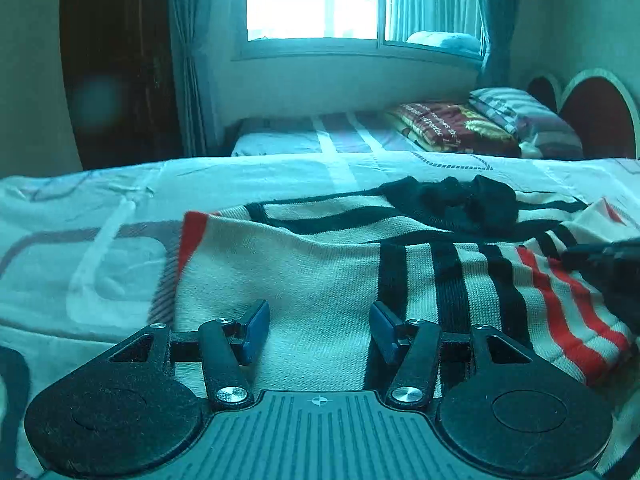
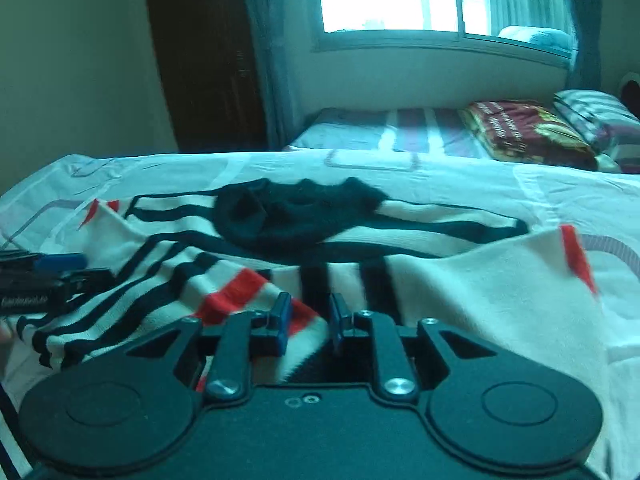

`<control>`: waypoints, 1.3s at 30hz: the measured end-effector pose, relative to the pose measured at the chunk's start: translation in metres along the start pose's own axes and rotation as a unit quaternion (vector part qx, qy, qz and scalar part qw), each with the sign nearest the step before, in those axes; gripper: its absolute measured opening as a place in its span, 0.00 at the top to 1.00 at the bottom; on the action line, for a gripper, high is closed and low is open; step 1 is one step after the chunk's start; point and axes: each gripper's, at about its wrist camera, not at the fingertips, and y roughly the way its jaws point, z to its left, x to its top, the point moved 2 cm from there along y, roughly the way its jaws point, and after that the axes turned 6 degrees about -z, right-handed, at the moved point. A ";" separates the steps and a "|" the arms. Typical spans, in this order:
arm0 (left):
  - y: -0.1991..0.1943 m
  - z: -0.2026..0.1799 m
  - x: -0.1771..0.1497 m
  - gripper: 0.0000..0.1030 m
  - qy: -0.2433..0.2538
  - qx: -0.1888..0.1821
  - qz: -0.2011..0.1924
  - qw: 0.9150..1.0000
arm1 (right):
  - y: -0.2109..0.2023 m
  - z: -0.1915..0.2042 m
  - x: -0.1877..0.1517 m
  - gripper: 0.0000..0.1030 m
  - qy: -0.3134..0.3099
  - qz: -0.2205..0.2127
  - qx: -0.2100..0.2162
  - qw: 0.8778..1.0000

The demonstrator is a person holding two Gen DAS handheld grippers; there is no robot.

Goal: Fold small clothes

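Note:
A small knit sweater [image 1: 320, 264], cream with black and red stripes and a black collar [image 1: 460, 200], lies spread on the bed. My left gripper [image 1: 319, 326] is open, its blue pads low over the cream hem area. In the right wrist view the sweater [image 2: 460, 280] fills the middle. My right gripper [image 2: 310, 322] has its jaws a little apart, with a striped fold of the sweater's hem [image 2: 256, 292] between them. The left gripper [image 2: 52, 276] shows at the left edge of the right wrist view, and the right gripper [image 1: 608, 264] at the right edge of the left wrist view.
The bed sheet [image 1: 100, 240] is pale with grey rounded-square prints. A second bed [image 1: 304, 136] stands behind with a folded red blanket [image 1: 452, 128] and a pillow [image 1: 524, 116]. A window [image 1: 312, 0], curtains and a dark wardrobe [image 1: 116, 60] are beyond.

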 end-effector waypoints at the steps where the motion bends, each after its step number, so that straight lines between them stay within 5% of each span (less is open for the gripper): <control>1: -0.008 0.004 0.002 0.46 0.001 0.003 -0.014 1.000 | -0.011 -0.011 0.003 0.82 0.005 -0.022 -0.012 1.000; 4: -0.013 0.024 0.006 0.46 -0.004 0.016 -0.018 1.000 | -0.029 -0.047 0.012 0.78 0.021 -0.061 -0.064 0.996; 9: 0.001 0.030 -0.003 0.46 0.011 0.021 0.013 1.000 | -0.005 -0.109 0.015 0.85 0.061 -0.015 -0.124 0.990; 13: -0.001 0.028 0.012 0.46 0.017 0.021 -0.015 1.000 | -0.008 -0.122 0.023 0.85 0.059 -0.046 -0.116 0.990; 19: 0.044 0.040 0.022 0.40 -0.006 0.025 0.034 0.999 | 0.031 -0.143 0.023 0.91 0.051 0.008 -0.127 0.991; 21: 0.042 0.037 0.028 0.40 -0.001 0.030 0.038 0.999 | 0.023 -0.144 0.028 0.86 0.050 0.006 -0.131 0.990; 25: -0.008 0.019 0.023 0.40 0.015 -0.005 -0.015 1.000 | -0.040 -0.125 0.017 0.84 0.034 -0.040 -0.093 0.994; 28: -0.040 0.004 0.006 0.40 0.027 -0.026 -0.032 0.999 | -0.078 -0.106 -0.010 0.84 0.002 -0.030 -0.073 0.997; 31: -0.038 -0.006 -0.016 0.40 0.056 -0.012 0.013 0.998 | -0.093 -0.091 -0.035 0.84 -0.024 -0.003 -0.055 0.998; 33: -0.039 -0.002 -0.025 0.39 0.042 -0.016 0.007 0.999 | -0.084 -0.084 -0.050 0.86 -0.056 0.024 -0.072 0.996; 36: -0.057 0.002 -0.021 0.39 0.047 0.002 0.006 0.999 | -0.096 -0.073 -0.041 0.81 -0.045 0.012 -0.074 0.996; 39: -0.071 0.008 -0.026 0.39 0.048 0.007 -0.001 0.999 | -0.113 -0.059 -0.031 0.74 0.012 -0.018 -0.016 1.000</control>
